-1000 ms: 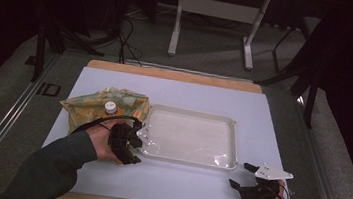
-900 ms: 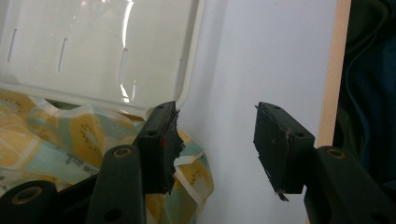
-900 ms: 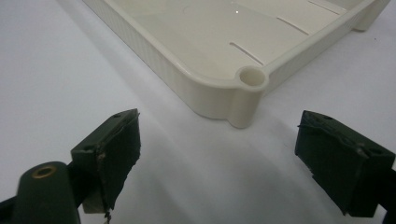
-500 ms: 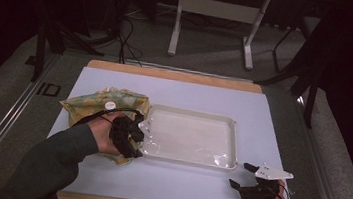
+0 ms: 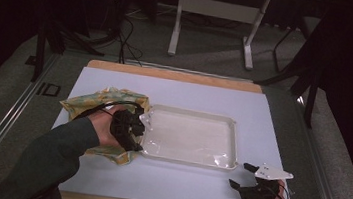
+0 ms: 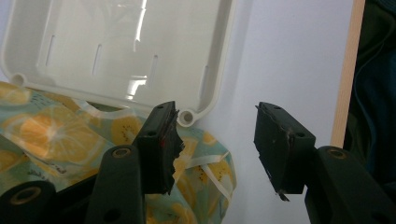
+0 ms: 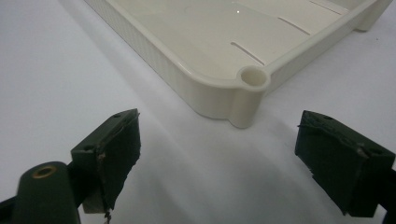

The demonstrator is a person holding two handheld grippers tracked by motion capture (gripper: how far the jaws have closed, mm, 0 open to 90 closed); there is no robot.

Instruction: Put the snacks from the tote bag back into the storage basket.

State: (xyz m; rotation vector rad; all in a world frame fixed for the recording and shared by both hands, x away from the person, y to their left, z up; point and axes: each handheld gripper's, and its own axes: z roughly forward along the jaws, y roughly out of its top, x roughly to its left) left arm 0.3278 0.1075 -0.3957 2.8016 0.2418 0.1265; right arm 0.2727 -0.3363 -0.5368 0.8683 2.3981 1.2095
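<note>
Two grippers work over the desk (image 5: pixel 116 80). Left gripper (image 6: pixel 215 135) hovers with fingers (image 6: pixel 161 140) wide, nothing between them; the lemon-print cloth (image 6: pixel 56 135) lies under and beside one finger, and the tray (image 6: pixel 219 60) corner sits just past its tip. Right gripper (image 7: pixel 219 154) has fingers (image 7: pixel 116 144) wide and empty too, with another tray corner just ahead, between the fingertips.

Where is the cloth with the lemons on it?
In the high view the lemon cloth lies on the left of the table, tucked against the left end of the white tray, partly under the left gripper.
</note>
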